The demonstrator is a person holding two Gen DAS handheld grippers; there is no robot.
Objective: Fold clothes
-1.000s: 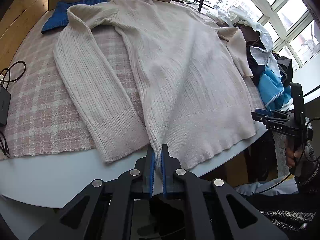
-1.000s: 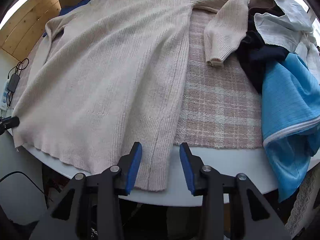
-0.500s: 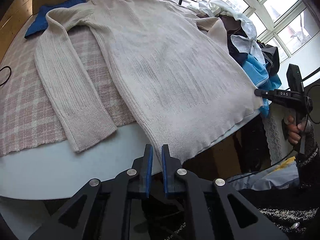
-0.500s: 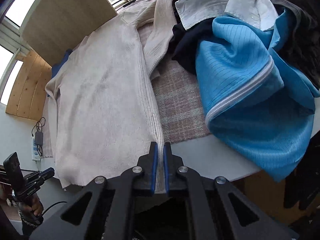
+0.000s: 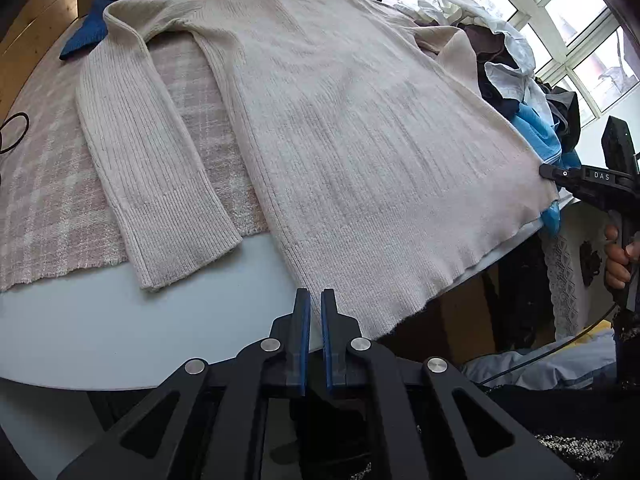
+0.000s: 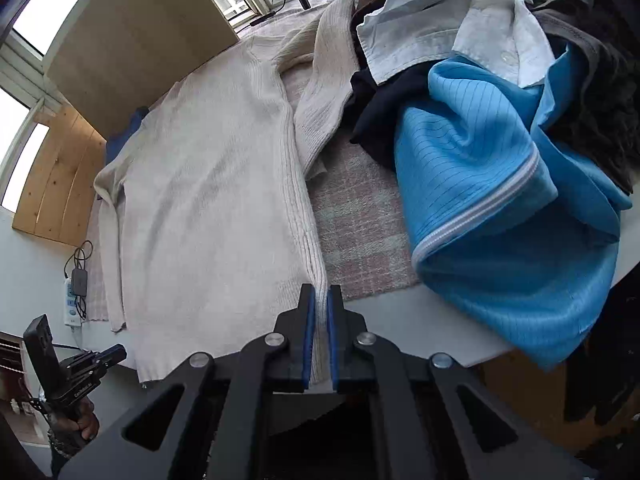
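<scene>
Round white table by a bank of windows, light wood panelling behind. A pink-and-white plaid woven cloth covers most of the top. On it, spread flat, lies a cream ribbed knit sweater, neck toward the far side, hem hanging over the near table edge. One sleeve lies straight alongside the body, cuff just past the cloth's fringe; the other sleeve is bent beside the body and touches a heap of clothes.

Left gripper: blue-padded fingers drawn nearly together, a thin slit between them. They sit at the sweater's hem corner, but whether any knit is caught I cannot tell.

Right gripper: pads closed on the sweater's other hem corner, ribbed side edge running up out of the jaws.

Heap at the right: bright blue striped garment with white trim, white button shirt, dark pieces. Dark blue knit item at the far edge. Charger and cable off to the left.
</scene>
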